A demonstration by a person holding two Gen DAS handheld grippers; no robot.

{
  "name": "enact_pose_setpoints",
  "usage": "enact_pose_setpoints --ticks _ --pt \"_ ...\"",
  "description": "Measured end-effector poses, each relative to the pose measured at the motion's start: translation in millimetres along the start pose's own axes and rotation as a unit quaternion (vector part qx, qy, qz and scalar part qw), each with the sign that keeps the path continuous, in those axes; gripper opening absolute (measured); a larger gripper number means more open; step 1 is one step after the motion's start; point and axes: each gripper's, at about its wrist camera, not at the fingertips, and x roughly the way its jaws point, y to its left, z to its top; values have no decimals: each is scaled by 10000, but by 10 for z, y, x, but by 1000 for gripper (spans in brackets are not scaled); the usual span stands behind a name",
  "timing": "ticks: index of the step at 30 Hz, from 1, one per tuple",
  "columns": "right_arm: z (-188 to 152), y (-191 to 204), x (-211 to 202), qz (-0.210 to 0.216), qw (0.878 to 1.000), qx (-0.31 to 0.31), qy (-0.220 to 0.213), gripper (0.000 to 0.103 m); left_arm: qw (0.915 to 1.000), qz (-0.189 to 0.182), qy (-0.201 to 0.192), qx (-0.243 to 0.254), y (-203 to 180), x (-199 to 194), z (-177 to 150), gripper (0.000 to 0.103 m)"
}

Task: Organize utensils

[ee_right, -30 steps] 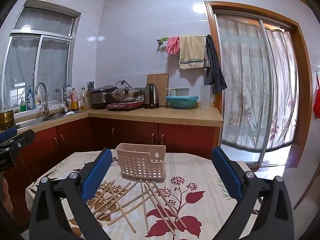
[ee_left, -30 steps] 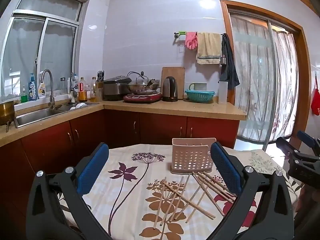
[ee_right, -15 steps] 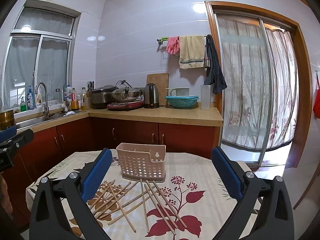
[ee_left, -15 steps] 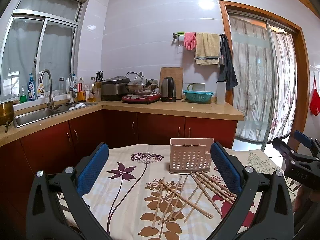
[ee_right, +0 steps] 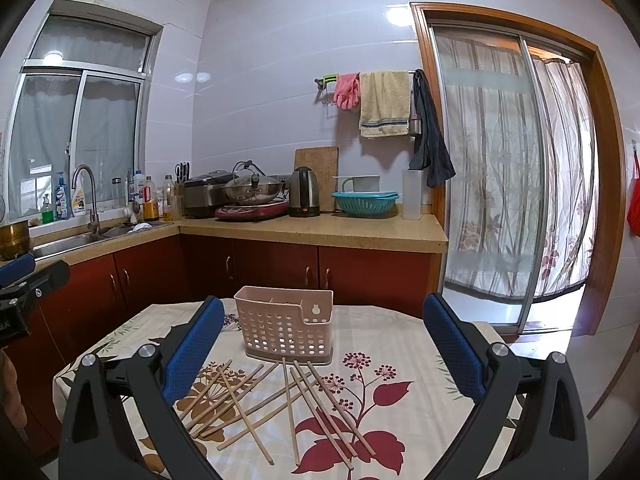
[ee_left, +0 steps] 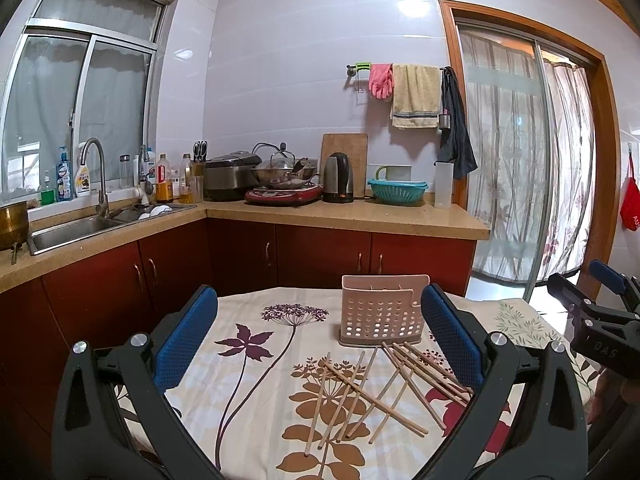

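Floral tablecloth [ee_right: 400, 344], chopsticks [ee_right: 280, 396] scattered below both spread claws [ee_left: 320, 344]

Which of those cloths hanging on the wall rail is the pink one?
The rubber gloves at the rail's left end are pink. Beside them hangs a beige towel, then a dark grey cloth nearest the door.

Right gripper [ee_right: 320, 354], spread wide and empty, hovers above scattered chopsticks [ee_right: 280, 400] before a perforated holder [ee_right: 286, 330].
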Motion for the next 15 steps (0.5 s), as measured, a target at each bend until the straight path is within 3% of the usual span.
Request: enact_pose_setpoints --ticks 15 --pt "-1 19 -14 4 10000 7 2 97 10000 -5 3 -5 16 -1 -7 99"
